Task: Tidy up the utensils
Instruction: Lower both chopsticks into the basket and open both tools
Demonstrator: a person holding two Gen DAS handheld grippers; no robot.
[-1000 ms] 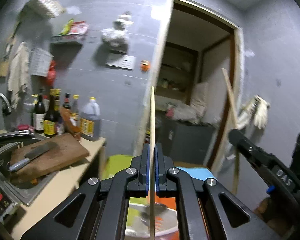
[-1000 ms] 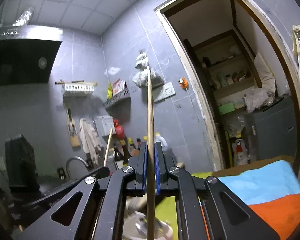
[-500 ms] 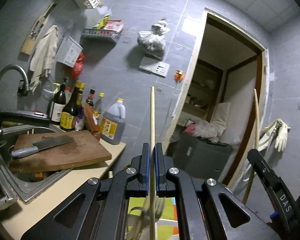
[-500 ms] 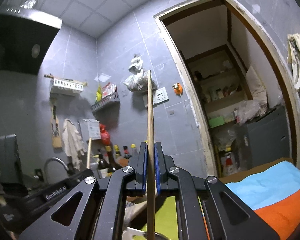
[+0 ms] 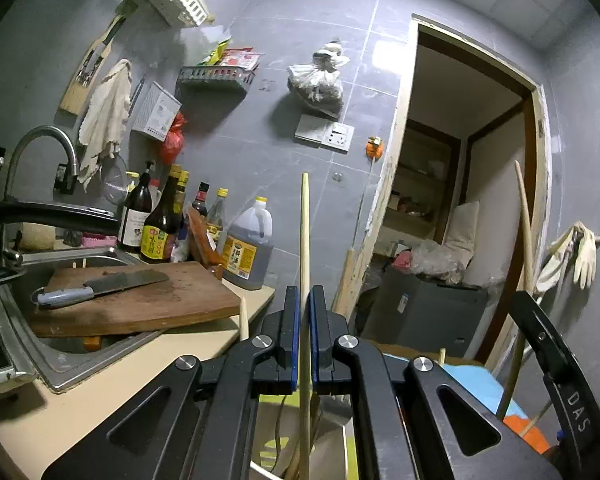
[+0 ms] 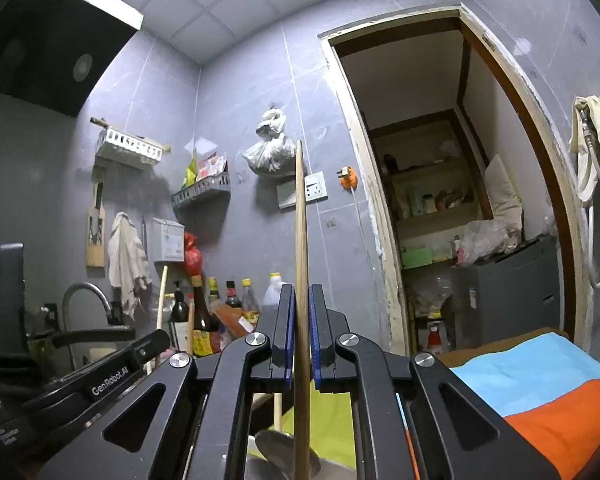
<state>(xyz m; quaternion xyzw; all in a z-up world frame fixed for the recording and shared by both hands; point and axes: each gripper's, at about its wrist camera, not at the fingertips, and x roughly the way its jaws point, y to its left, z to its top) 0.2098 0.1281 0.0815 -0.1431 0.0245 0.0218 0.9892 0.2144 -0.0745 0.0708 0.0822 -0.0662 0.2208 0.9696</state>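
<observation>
In the left wrist view my left gripper (image 5: 305,300) is shut on a pale wooden chopstick (image 5: 305,232) that stands upright between the blue pads. Its lower end drops toward a metal utensil cup (image 5: 332,452) with other utensils in it. My right gripper (image 6: 300,296) is shut on a browner chopstick (image 6: 300,220), also upright, above a spoon (image 6: 280,448) in the same cup. Each gripper shows in the other's view: the right one (image 5: 520,300) at the right edge with its stick (image 5: 525,232), the left one (image 6: 158,338) at lower left with its stick (image 6: 162,292).
A wooden cutting board (image 5: 140,304) with a cleaver (image 5: 100,284) lies across the sink (image 5: 32,356), under a faucet (image 5: 40,140). Sauce bottles (image 5: 164,220) line the wall. A green, blue and orange cloth (image 6: 532,376) lies under the cup. A doorway (image 5: 460,200) opens to the right.
Both grippers have sunk and turned, each still shut on its chopstick. The counter, sink and metal cup now sit closer below them.
</observation>
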